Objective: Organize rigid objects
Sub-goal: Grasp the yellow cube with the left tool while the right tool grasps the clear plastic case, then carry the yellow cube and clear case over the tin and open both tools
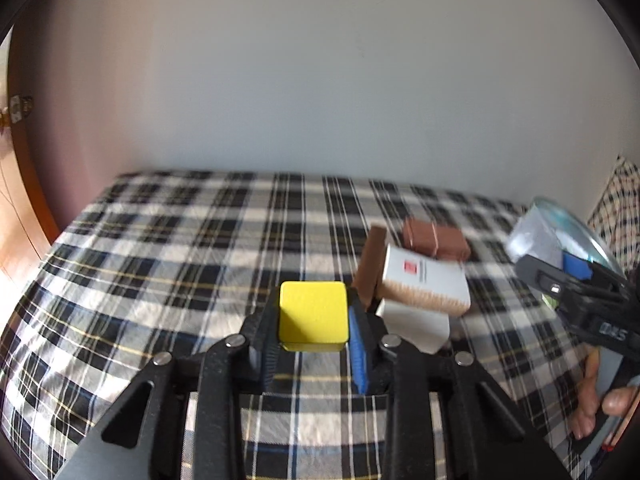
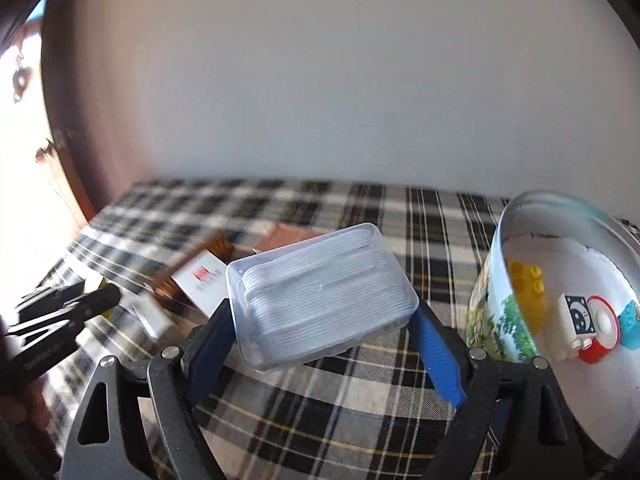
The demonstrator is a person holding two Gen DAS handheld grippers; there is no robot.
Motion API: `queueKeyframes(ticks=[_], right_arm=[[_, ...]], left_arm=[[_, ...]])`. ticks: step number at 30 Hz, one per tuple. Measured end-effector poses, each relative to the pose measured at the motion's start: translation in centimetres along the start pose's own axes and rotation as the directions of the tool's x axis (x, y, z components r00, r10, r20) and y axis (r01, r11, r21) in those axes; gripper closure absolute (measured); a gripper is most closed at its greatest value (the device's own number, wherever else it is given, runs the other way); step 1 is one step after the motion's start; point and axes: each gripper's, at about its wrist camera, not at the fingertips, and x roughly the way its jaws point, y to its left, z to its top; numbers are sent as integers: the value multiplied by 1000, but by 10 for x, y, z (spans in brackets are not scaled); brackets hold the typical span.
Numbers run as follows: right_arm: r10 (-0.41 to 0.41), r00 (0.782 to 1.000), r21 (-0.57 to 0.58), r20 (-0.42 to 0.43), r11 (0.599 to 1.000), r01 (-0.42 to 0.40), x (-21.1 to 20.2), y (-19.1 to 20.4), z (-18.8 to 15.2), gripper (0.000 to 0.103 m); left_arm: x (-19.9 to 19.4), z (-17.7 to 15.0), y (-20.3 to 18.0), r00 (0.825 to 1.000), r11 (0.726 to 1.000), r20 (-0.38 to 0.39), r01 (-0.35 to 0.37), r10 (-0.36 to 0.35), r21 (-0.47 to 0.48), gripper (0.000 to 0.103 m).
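Yellow block (image 1: 313, 316): gripped in left tongs (image 1: 314, 354), lifted over the bed (image 1: 160, 240); clear plastic box (image 2: 320, 296): clamped in right tongs (image 2: 324, 344); round tin (image 2: 560, 340) lies just right, nearer the right hand.

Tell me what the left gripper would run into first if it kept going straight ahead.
Probably just the plaid bedspread: the left gripper, shut on the yellow block, points down at bare cloth, with the box pile off to its right.
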Motion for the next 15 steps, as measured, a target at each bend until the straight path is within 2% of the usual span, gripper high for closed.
queueKeyframes(ticks=[5, 11, 13, 15], right_arm=[[45, 994, 3, 104, 999, -46, -27, -2, 4, 17], [-17, 991, -12, 130, 1000, 19, -35, 2, 3, 17], [-51, 990, -19, 135, 998, 54, -33, 3, 3, 17], [-53, 989, -17, 140, 998, 56, -35, 1, 3, 17]], left_arm=[[-12, 0, -3, 995, 999, 84, -47, 45, 19, 75], [-12, 1, -5, 993, 998, 110, -54, 51, 23, 75], [-14, 1, -5, 992, 999, 119, -46, 45, 2, 75], [-13, 1, -4, 992, 999, 120, -47, 49, -14, 75]])
